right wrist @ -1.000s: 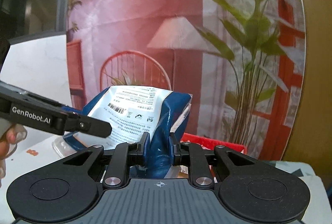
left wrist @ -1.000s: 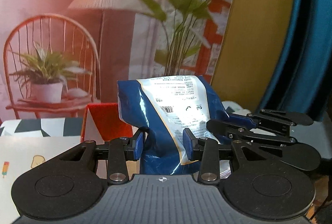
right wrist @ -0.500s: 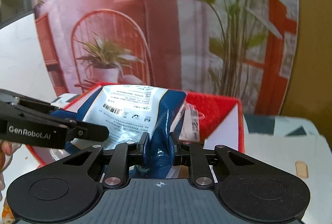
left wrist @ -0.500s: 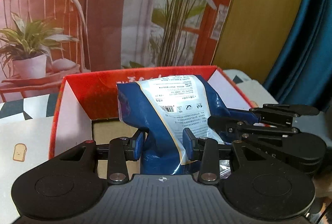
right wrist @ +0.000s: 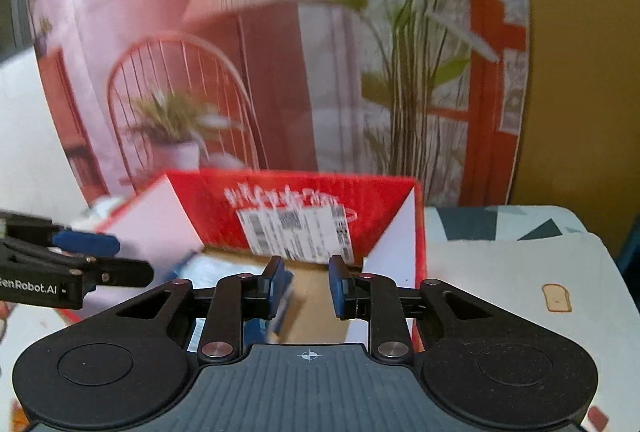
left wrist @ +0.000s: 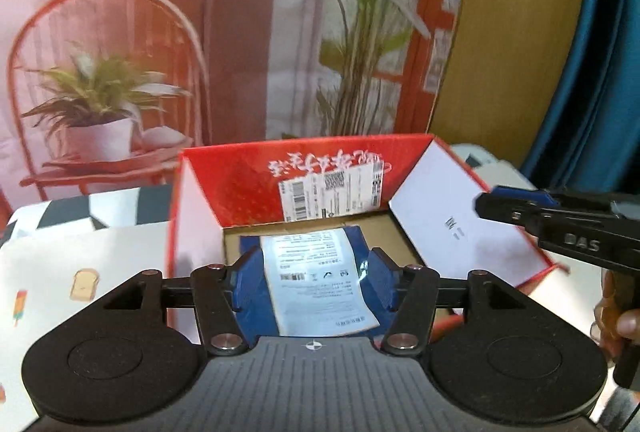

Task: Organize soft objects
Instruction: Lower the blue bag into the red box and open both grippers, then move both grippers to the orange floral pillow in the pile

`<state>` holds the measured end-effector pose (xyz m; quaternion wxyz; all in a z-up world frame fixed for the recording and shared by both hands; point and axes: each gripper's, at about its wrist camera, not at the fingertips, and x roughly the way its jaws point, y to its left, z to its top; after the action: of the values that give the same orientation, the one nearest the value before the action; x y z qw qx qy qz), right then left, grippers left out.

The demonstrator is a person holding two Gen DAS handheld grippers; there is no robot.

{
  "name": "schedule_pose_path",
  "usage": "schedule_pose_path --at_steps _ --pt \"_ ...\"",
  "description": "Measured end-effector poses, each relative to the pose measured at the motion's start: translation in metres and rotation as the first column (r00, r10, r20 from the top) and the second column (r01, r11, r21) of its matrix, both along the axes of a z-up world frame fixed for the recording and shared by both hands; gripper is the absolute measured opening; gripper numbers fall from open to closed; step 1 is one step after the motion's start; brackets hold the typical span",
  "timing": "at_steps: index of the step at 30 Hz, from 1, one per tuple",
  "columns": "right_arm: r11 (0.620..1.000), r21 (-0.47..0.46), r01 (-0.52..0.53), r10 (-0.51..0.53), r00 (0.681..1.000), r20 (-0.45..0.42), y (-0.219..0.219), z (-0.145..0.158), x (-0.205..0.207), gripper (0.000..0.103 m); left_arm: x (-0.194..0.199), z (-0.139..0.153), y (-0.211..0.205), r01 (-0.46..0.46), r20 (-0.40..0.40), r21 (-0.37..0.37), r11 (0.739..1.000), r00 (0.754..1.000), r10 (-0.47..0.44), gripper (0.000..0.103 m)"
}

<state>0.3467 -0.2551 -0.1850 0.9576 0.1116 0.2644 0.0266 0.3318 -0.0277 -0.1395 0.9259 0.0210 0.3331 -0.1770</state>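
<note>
A blue and white snack bag (left wrist: 316, 284) lies inside the open red cardboard box (left wrist: 248, 184), label side up. My left gripper (left wrist: 314, 272) is open above the box, its blue pads apart on either side of the bag and not pinching it. My right gripper (right wrist: 306, 282) is open and empty over the box (right wrist: 304, 192); a blurred part of the bag (right wrist: 280, 304) shows below its left finger. Each gripper shows at the edge of the other's view: the right one (left wrist: 520, 208) and the left one (right wrist: 92, 256).
The box stands on a table with a white patterned cloth (left wrist: 80, 272) printed with toast and ice lollies. Its white flaps (left wrist: 460, 216) are folded outward. Behind is a printed backdrop with a chair, lamp and plants (left wrist: 200, 52). A blue curtain (left wrist: 600, 72) hangs at the right.
Both grippers held the bag above the box. Now both have opened and let go, and the bag has dropped flat into the box. The right gripper has moved apart to the right.
</note>
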Motion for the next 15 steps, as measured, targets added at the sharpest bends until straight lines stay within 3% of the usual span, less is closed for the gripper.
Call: schedule_pose_path --at_steps 4,7,15 --pt "0.999 0.052 0.003 -0.008 0.996 0.087 0.002 0.019 -0.041 0.027 -0.033 0.009 0.018 -0.048 0.01 -0.075 0.996 0.999 0.049 0.06" --pt "0.999 0.043 -0.015 0.01 0.993 0.12 0.005 0.025 -0.067 0.03 -0.059 0.007 0.024 -0.06 0.021 -0.07 0.996 0.998 0.061 0.06" --pt "0.996 0.036 -0.086 0.084 0.996 0.042 0.026 0.007 -0.101 0.033 -0.091 -0.022 0.031 -0.087 -0.06 -0.049 0.995 0.995 0.084 0.06"
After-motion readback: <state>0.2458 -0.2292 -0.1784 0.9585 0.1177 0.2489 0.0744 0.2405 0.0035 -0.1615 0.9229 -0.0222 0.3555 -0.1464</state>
